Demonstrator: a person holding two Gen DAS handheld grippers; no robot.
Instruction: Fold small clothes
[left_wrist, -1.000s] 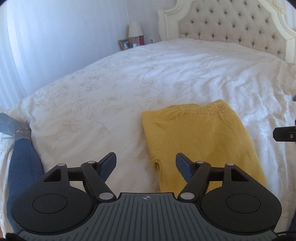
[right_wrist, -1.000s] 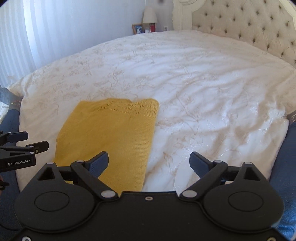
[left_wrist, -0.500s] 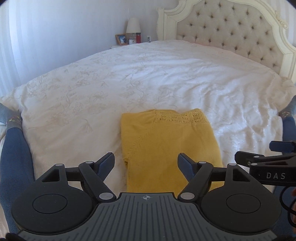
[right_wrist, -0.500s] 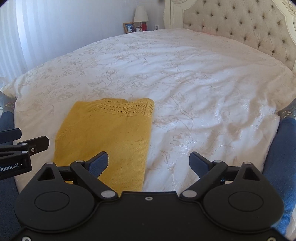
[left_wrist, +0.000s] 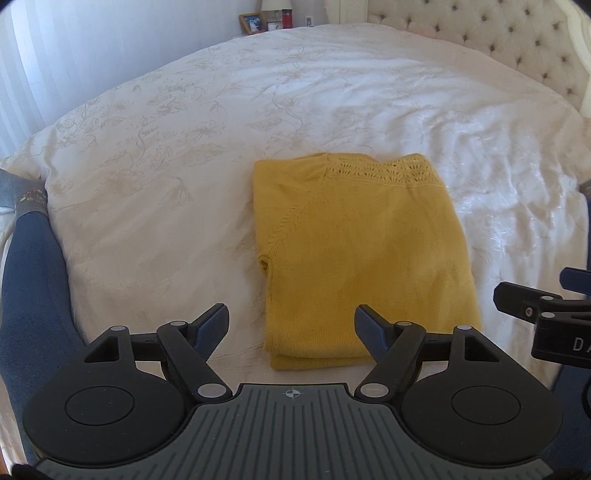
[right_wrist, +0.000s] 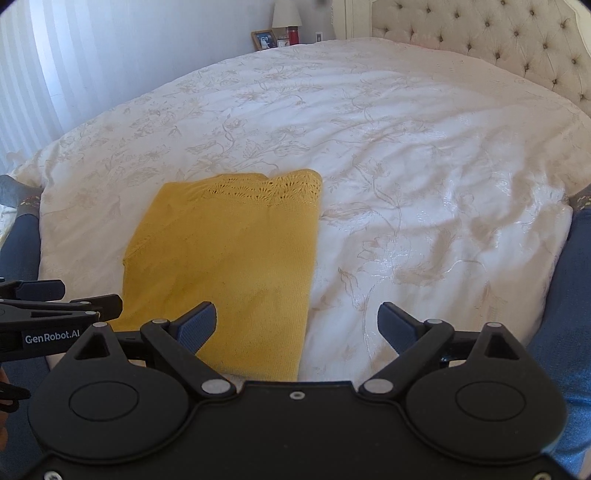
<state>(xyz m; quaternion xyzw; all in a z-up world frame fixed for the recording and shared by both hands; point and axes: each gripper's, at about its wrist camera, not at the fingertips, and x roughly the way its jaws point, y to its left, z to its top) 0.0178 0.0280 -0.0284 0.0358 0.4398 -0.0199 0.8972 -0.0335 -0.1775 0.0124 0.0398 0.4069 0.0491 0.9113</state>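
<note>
Sweater (left_wrist: 362, 258), yellow knit folded into a neat rectangle with a lacy openwork band along its far edge, lies flat on the white embroidered bedspread (left_wrist: 184, 166) (wide bare cover around it), while the left gripper (left_wrist: 291, 328) and right gripper (right_wrist: 297, 325) hover spread and empty over its near edge.

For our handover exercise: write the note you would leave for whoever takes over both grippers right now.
Left gripper: open, empty, just opened wider, above the near edge of the yellow knit top.
Right gripper: open, empty, over the top's near right corner.
The top lies flat on the white bedspread, sides folded in to a rectangle, lace neckline at the far end.
Left: probably one more fold, near edge up to the neckline.
</note>
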